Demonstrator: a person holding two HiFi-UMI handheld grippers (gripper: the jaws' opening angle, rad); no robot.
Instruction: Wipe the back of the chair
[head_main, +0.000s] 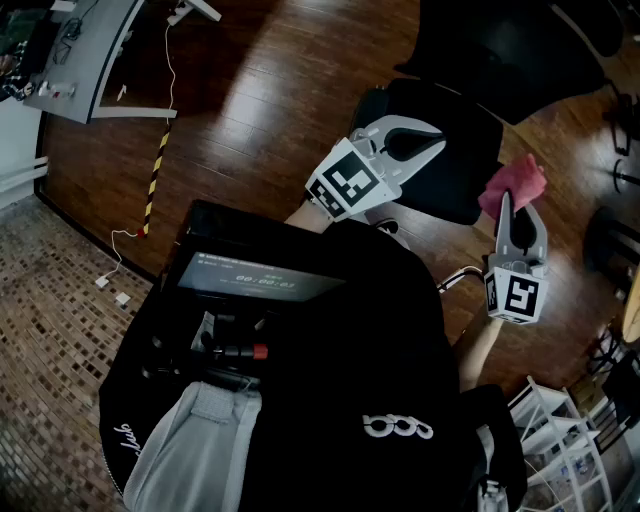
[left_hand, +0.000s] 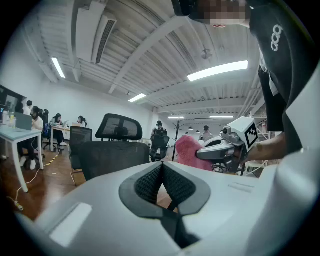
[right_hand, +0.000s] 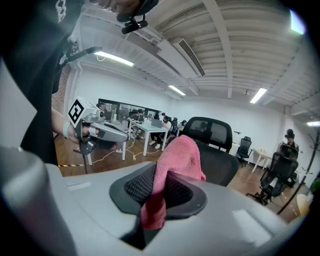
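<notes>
The right tongs (right_hand: 159, 192) are clamped on a pink terry cloth (right_hand: 179, 155), which stands up out of their black ribbed pads and droops below them. Just behind the cloth is a black mesh-backed office chair with a headrest (right_hand: 222, 167). At the left, a hand holds the grey left tongs (right_hand: 117, 134) with their marker cube, well apart from the cloth. Farther back, people sit at a white surface (right_hand: 145, 127).

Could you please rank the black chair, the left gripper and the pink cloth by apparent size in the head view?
1. black chair: largest.
2. left gripper: next, though it is nearer the camera.
3. pink cloth: smallest, partly hidden by the right gripper holding it.
</notes>
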